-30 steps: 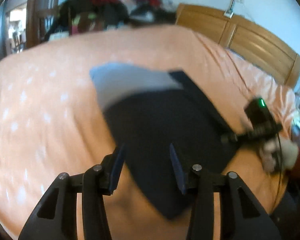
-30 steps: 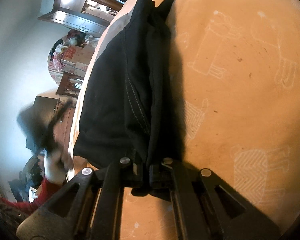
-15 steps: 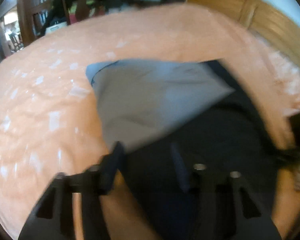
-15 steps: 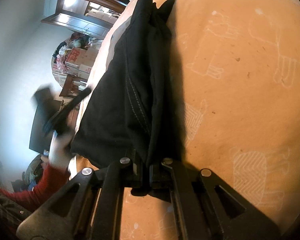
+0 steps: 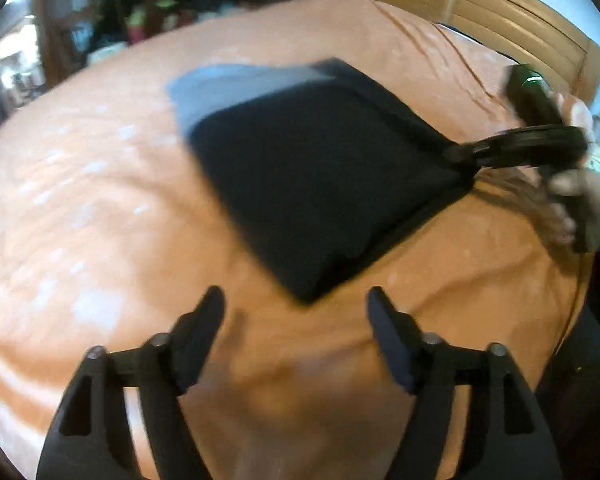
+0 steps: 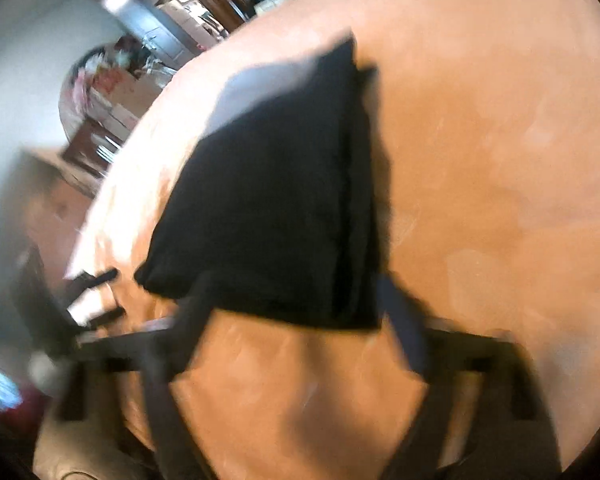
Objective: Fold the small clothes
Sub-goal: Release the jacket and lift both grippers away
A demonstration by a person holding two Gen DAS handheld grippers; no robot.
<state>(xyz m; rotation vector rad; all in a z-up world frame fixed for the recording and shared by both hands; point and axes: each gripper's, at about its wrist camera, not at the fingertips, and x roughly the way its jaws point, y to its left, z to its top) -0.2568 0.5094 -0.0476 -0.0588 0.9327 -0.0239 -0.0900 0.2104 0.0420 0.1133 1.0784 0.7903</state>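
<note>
Since a second ago our right gripper [image 6: 296,308] has let go, fingers now released, left gripper [image 5: 294,304] fingers released too, black garment [image 5: 320,184] flat on the orange bed [image 5: 100,200], grey fabric [image 5: 236,88] at its far left

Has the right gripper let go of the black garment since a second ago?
Yes. The right gripper was shut on the black garment; now it is open, just behind the garment's near edge.

No legible text, views perhaps too blurred

Matt black cloth garment [image 5: 320,184] on a soft, wrinkled orange cloth bedsheet [image 5: 100,208]; glossy wooden headboard [image 5: 500,16] at 1 o'clock.
</note>
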